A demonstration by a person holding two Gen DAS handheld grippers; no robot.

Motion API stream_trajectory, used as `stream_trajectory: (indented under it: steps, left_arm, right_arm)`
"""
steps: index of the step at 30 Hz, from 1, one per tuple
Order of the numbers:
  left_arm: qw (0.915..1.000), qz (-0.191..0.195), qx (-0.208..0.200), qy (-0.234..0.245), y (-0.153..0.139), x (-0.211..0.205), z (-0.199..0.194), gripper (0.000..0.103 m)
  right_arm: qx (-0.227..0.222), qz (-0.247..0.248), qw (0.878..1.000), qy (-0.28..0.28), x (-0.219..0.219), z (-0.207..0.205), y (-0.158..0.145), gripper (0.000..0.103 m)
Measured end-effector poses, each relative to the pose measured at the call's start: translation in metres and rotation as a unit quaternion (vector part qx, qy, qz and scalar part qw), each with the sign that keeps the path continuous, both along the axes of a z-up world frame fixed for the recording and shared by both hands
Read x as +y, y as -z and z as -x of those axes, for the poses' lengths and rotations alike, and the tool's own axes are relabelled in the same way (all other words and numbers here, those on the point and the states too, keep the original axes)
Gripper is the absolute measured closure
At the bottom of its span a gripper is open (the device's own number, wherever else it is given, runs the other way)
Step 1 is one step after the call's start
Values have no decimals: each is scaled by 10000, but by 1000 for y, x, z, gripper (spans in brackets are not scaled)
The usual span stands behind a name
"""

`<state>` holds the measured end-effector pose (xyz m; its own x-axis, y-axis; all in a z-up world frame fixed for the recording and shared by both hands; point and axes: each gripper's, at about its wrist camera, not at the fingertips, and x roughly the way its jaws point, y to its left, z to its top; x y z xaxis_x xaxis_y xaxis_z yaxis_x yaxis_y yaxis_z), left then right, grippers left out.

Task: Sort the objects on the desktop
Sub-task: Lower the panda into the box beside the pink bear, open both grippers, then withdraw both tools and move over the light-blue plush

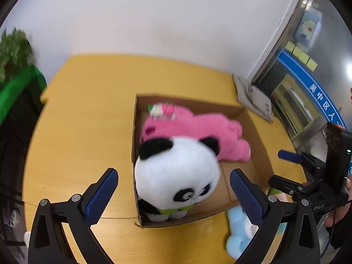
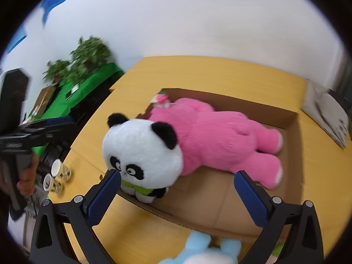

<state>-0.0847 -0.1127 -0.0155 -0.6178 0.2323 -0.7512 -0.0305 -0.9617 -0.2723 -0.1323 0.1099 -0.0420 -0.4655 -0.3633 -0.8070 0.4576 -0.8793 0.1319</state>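
In the left wrist view, our left gripper [image 1: 173, 194] had its jaws spread wide and gripping nothing, the panda plush [image 1: 176, 176] sitting between them in the near left corner of the cardboard box [image 1: 253, 132], beside the pink plush [image 1: 198, 127].

In the right wrist view, our right gripper [image 2: 177, 189] also stood wide and empty, its left finger just at the panda's face; a blue plush [image 2: 202, 250] lay near us on the surface [image 2: 220, 72].

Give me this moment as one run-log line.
left gripper: open, empty | right gripper: open, empty | panda plush, pink plush: in cardboard box | blue plush: outside, on table
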Motion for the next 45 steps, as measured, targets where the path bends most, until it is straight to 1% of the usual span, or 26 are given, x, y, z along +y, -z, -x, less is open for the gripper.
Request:
stream_trajectory:
  steps: [3,6,8,9,15,19,22,36,45]
  left_arm:
    - [9988,397,272,-26,-26,14,-10,0]
    - [9940,1001,424,-70,-39,36,-17,0]
    - [9916,1204,437,-155,-44,46,-20,0]
    - [9911,1246,430,-189,-47,51,-22,0]
    - [9930,1114,265,-290,-53,76,-31,0]
    - [9932,1114,208,-281,-57,89,-38,0]
    - [9942,1016,168,-298,-59,96,-42,0]
    - [9941,990,130,-412,-66,120,-66,0]
    - [9945,953,83,-422,-63,128,-67,0]
  right_arm:
    - [106,-334,9989,314,8,-3,-17,0]
    - [217,-565,9962,628,27,-7,-31,0]
    - [302,-706,9938,800,37,-13,-37,0]
    - [316,-741,9931,851,42,-16,-39,0]
    - [385,-828,9903,1048,67,-32,-54,0]
    - [461,-840,9896,1077,79,-41,-62,0]
    - [481,-834,9896,1070,87,-48,-66,0]
    - [540,-738,9919,883,102,-67,-71,0]
    - [496,-746,9923,850,108,-70,-67,0]
